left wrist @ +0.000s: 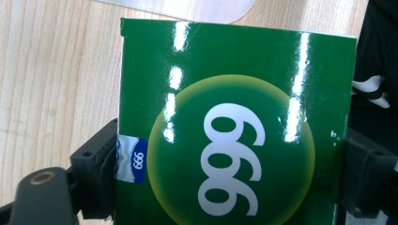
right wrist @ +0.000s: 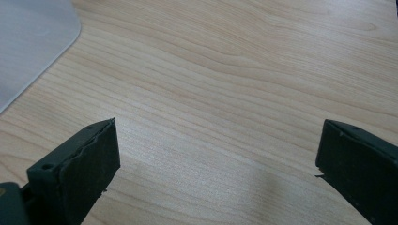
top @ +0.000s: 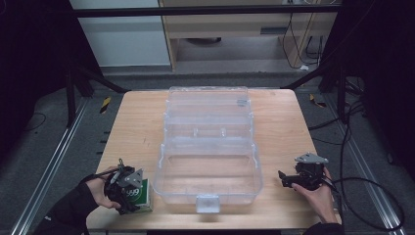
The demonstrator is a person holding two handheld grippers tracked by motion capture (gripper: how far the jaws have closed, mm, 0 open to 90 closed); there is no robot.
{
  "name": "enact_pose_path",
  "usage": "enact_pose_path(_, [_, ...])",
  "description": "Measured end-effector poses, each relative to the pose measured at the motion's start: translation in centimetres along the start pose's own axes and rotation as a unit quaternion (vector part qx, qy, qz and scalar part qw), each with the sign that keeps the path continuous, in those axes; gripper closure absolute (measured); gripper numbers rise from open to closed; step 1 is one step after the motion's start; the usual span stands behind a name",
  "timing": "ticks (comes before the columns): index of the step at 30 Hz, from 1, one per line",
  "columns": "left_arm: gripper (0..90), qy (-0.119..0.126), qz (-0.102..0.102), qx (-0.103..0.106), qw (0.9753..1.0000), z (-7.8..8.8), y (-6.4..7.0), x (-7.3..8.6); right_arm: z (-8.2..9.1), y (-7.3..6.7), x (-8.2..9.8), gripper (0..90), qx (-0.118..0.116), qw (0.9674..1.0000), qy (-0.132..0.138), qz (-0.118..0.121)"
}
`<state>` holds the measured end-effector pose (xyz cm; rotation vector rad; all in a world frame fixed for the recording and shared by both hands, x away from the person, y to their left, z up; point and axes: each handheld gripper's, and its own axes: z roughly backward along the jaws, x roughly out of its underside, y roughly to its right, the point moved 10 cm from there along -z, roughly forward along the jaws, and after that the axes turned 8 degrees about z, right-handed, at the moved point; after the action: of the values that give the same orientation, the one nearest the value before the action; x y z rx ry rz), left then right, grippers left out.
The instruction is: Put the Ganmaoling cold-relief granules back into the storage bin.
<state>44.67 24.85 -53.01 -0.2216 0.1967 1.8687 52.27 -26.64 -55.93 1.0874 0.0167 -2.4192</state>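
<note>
A: Where is the left gripper, please?

B: In the high view it is at the lower left of the frame, held by the left hand. In the left gripper view its two black jaws stand at the left and right edges of the green box, low in the frame, and both pads touch the box sides. So it is pinching the box.

A: And the box itself?

B: It lies on the wooden table, in the lower left of the high view, just beside the near left corner of the clear plastic case. It carries a white "999" in a yellowish circle.

A: What about the right gripper?

B: It is at the lower right of the high view, in the right hand, well apart from the box. In the right gripper view its jaws are spread wide, with bare wood between them. A corner of the clear case shows in the upper left of that view.

A: The case is open?

B: Yes, its lid lies back toward the upper middle of the frame.
</note>
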Motion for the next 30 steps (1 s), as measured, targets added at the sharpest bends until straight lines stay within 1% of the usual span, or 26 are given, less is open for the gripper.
enact_pose_path(2, [14.0, -0.002, 0.001, -0.002, 1.0000, 0.1, 0.1, 0.0, 0.0, 0.0, 0.0, 0.4, -0.001, 1.0000, 0.000, -0.002])
enact_pose_path(3, [14.2, -0.006, -0.003, -0.003, 1.0000, 0.2, 0.1, 0.0, 0.0, 0.0, 0.0, 0.4, -0.001, 1.0000, 0.000, -0.001])
enact_pose_path(6, [14.3, -0.001, 0.001, 0.000, 1.0000, 0.5, 0.2, -0.1, 0.0, -0.1, 0.0, 0.4, -0.003, 1.0000, -0.001, -0.003])
enact_pose_path(8, [14.3, 0.008, 0.002, -0.003, 1.0000, 1.4, 0.3, -0.3, 0.0, -0.1, 0.1, 0.4, -0.004, 1.0000, -0.001, -0.005])
enact_pose_path(9, [14.3, 0.008, 0.002, -0.003, 1.0000, 1.4, 0.3, -0.3, 0.0, -0.1, 0.1, 0.4, -0.003, 1.0000, -0.001, -0.004])
enact_pose_path(10, [14.4, 0.013, 0.003, -0.007, 0.9999, 2.1, 0.2, -0.4, 0.0, -0.1, 0.1, 0.4, -0.003, 1.0000, -0.001, -0.004])
enact_pose_path(12, [14.4, 0.014, 0.003, -0.009, 0.9999, 2.4, 0.1, -0.4, 0.0, -0.1, 0.0, 0.5, -0.004, 1.0000, 0.000, -0.005])
enact_pose_path(13, [14.4, 0.019, 0.006, -0.015, 0.9997, 3.2, 0.0, -0.6, 0.0, -0.1, 0.1, 0.4, -0.004, 1.0000, -0.001, -0.005])
enact_pose_path(14, [14.4, 0.019, 0.006, -0.015, 0.9997, 3.2, 0.0, -0.6, 0.0, -0.1, 0.1, 0.4, -0.004, 1.0000, -0.001, -0.005])
enact_pose_path(18, [14.4, 0.030, 0.007, -0.022, 0.9993, 5.0, -0.1, -1.1, 0.0, -0.1, 0.1, 0.4, -0.005, 1.0000, -0.001, -0.005])
enact_pose_path(19, [14.4, 0.033, 0.007, -0.024, 0.9991, 5.5, -0.2, -1.2, 0.0, -0.1, 0.1, 0.5, -0.006, 0.9999, -0.002, -0.008])
enact_pose_path(20, [14.4, 0.034, 0.007, -0.027, 0.9990, 5.8, -0.2, -1.4, 0.0, -0.1, 0.1, 0.4, -0.006, 0.9999, -0.002, -0.008])
enact_pose_path(22, [14.4, 0.041, 0.008, -0.033, 0.9986, 7.1, -0.4, -1.9, 0.1, -0.1, 0.1, 0.5, -0.007, 0.9999, -0.001, -0.008])
enact_pose_path(24, [14.4, 0.048, 0.008, -0.037, 0.9981, 7.9, -0.4, -2.4, 0.0, -0.2, 0.1, 0.6, -0.008, 0.9999, 0.001, -0.007])
enact_pose_path(25, [14.4, 0.048, 0.008, -0.037, 0.9981, 7.9, -0.4, -2.4, 0.0, -0.2, 0.1, 0.6, -0.008, 0.9999, 0.000, -0.008])
enact_pose_path(28, [14.4, 0.055, 0.006, -0.041, 0.9976, 9.3, -0.4, -3.2, 0.0, -0.3, 0.0, 0.7, -0.009, 0.9999, 0.001, -0.009])
enact_pose_path(30, [14.5, 0.054, 0.003, -0.045, 0.9976, 9.9, -0.4, -3.4, 0.0, -0.3, 0.0, 0.8, -0.010, 0.9999, 0.002, -0.009])
